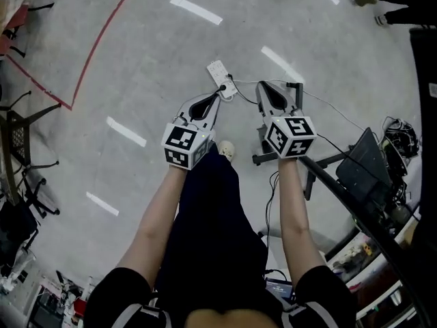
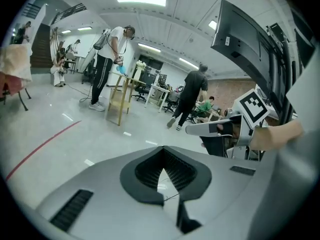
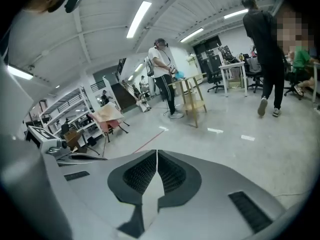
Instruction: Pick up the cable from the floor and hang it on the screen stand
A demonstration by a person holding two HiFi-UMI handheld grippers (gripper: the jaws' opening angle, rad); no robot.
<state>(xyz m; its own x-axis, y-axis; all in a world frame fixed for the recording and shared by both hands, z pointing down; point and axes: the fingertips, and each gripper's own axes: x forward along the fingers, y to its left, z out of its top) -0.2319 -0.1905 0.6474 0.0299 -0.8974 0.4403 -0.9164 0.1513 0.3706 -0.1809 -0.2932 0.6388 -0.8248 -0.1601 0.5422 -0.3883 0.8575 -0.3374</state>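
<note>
Left gripper (image 1: 217, 98): jaws closed tip to tip and empty; aimed down at the floor (image 1: 136, 80).
Right gripper (image 1: 262, 86): jaws closed and empty; level with the left gripper, just beside it.
Cable (image 1: 243, 96): lies on the floor just past both gripper tips. It runs from a white power strip (image 1: 218, 70) toward the right. Neither gripper holds it.
Screen stand (image 1: 273, 158): feet on the floor near the right gripper, screen further right. No cable hangs on it.
Done: nothing yet, judging from how things lie.
Remaining: open a gripper, grip the cable, lift it, carry it right, hang it on the stand.
</note>
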